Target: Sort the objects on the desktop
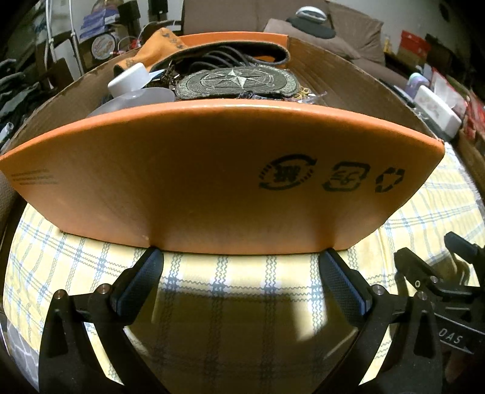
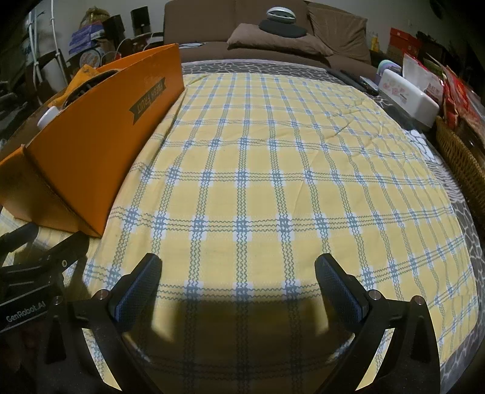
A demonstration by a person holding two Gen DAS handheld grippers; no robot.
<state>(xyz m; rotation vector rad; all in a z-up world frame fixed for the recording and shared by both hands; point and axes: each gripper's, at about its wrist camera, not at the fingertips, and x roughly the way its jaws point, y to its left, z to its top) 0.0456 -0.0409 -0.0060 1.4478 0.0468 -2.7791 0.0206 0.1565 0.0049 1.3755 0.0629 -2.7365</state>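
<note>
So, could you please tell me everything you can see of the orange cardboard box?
The orange cardboard box stands open-topped on the yellow checked tablecloth, brown inside. Its near wall bears three dark printed symbols; a side wall reads FRESH FRUIT upside down. It is heaped with items, including a star-patterned patch. The open left gripper faces its near wall.

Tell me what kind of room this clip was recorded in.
Most likely a lived-in home living room. A brown sofa with cushions stands behind a table under a yellow plaid cloth, a tissue box sits at its edge, and an orange cardboard box holds mixed household items.
</note>
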